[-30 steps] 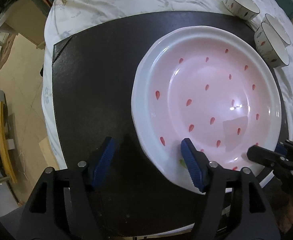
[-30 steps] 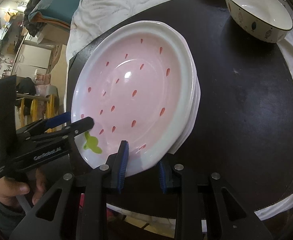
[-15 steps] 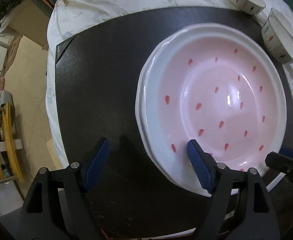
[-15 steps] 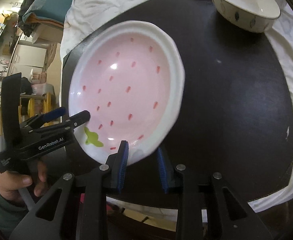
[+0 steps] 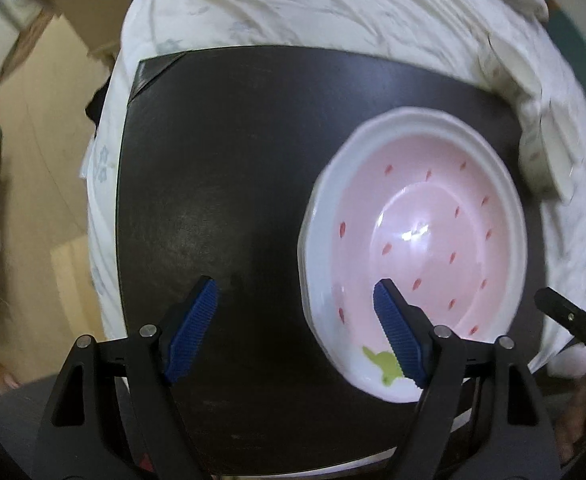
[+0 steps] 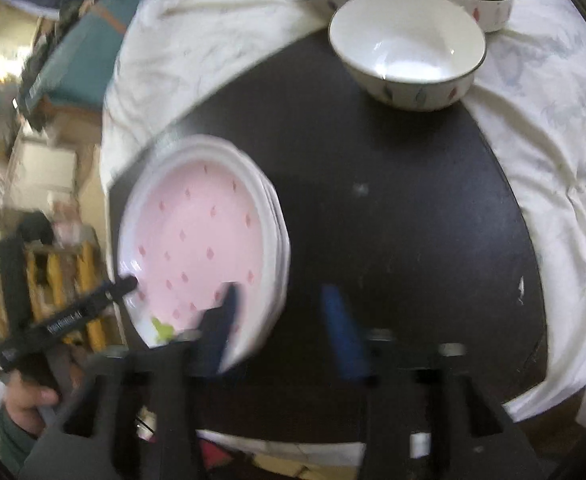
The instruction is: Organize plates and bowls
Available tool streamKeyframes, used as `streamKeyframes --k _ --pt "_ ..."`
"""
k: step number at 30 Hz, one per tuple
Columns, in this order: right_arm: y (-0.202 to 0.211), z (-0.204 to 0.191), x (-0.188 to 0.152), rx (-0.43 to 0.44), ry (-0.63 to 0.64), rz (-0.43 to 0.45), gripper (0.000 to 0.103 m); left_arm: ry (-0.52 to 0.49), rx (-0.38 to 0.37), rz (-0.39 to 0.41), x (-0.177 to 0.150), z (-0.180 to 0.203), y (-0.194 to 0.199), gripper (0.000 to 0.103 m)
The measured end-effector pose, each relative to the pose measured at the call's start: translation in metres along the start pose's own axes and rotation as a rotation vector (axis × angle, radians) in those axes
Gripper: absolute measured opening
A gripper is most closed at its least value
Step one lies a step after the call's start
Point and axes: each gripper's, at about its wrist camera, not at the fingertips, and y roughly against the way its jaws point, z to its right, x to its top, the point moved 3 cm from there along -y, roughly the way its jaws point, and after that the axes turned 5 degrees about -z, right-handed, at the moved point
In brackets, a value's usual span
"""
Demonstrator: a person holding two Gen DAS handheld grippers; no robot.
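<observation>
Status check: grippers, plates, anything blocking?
Left gripper open, empty. Right gripper open, off the plate stack. Three bowls unstacked beyond. Nothing blocking.

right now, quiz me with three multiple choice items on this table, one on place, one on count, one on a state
1. Where does the pink plate stack sit?
A. on the dark mat
B. on the white cloth
C. inside a bowl

2. How many bowls show in the right wrist view?
A. one
B. two
C. three

3. The right gripper is:
A. shut on a plate
B. open
C. shut on a bowl

Answers: 1 A, dark mat lies all around the stack. 2 C, three white bowls stand at the far edge. 3 B, its blue pads stand apart, holding nothing.
</observation>
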Motion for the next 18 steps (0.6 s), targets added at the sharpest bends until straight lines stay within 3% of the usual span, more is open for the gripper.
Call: streamKeyframes --k 4,8,13,14,15,18 --pt "-0.001 0.002 0.008 0.084 -0.012 0.018 0.075 0.061 -0.012 0.03 0.0 -0.006 0.003 0.078" --pt "-0.021 0.01 0.015 0.063 -0.058 -0.022 0.072 0.051 -0.044 0.027 -0.005 -0.011 0.001 0.078" --pt "-0.047 0.005 0.015 0.045 -0.05 -0.11 0.054 0.051 -0.055 -0.054 -0.002 -0.007 -0.017 0.077" --pt "-0.05 0.002 0.013 0.049 -0.041 -0.125 0.045 0.051 -0.061 -0.071 -0.005 -0.005 -0.02 0.076" --pt "-0.053 -0.002 0.011 0.034 -0.017 -0.141 0.03 0.043 -0.057 -0.094 -0.006 -0.003 -0.023 0.06" --pt "-0.054 -0.007 0.006 -0.009 0.031 -0.148 0.024 0.005 -0.089 -0.115 -0.006 0.005 -0.025 0.039"
